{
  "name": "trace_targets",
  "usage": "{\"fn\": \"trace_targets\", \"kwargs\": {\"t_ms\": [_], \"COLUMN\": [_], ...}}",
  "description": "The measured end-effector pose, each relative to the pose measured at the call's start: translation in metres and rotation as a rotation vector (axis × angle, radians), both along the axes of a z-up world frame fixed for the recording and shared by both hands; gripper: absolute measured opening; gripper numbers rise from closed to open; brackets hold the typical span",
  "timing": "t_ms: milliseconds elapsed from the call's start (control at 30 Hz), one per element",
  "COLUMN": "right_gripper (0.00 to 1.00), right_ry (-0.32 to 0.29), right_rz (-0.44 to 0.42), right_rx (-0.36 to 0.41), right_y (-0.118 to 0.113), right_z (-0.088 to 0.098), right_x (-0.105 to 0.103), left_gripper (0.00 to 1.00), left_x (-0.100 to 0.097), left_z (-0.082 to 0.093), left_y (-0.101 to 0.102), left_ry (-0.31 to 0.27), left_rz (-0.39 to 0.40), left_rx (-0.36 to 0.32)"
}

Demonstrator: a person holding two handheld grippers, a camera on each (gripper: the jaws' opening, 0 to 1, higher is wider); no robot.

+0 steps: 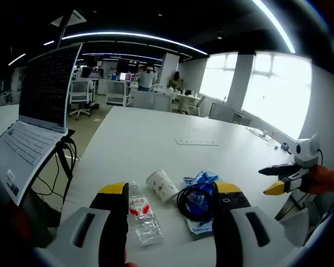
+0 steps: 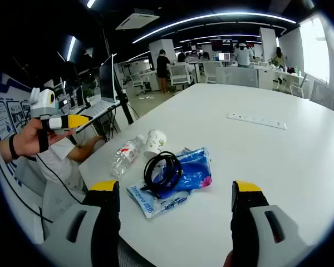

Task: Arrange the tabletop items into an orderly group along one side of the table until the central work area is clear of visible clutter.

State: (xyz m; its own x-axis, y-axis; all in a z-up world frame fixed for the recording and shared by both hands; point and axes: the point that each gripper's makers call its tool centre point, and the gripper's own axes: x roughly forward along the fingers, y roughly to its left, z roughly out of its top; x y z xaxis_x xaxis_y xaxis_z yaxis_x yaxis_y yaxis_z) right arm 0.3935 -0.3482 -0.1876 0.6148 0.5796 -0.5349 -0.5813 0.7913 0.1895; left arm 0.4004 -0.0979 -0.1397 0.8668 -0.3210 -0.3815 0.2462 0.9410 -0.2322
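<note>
The worktop is broad, white and mostly bare, standing in an open-plan office with strip lights, windows and desks at the far end. A laptop sits on a stand at its left side, and a white power strip lies far out on the surface. The clutter lies bunched at the near edge: a blue packet under a black cable coil, a paper cup and a clear water bottle on their sides. The bottle and cup will likely roll off that edge if nudged, and the loose coil may slide off the slick packet. The left gripper and right gripper both stand apart, holding nothing.
</note>
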Motion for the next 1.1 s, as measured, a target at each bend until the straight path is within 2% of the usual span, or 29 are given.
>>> {"fn": "trace_targets", "kwargs": {"t_ms": [1100], "right_gripper": [0.82], "right_ry": [0.002], "right_rz": [-0.017], "right_rx": [0.002], "right_y": [-0.0062], "right_z": [-0.0009], "right_x": [0.0006], "left_gripper": [0.59], "left_x": [0.0018], "left_z": [-0.0027], "left_y": [0.0022], "left_ry": [0.006], "left_rz": [0.014], "left_rx": [-0.005]}}
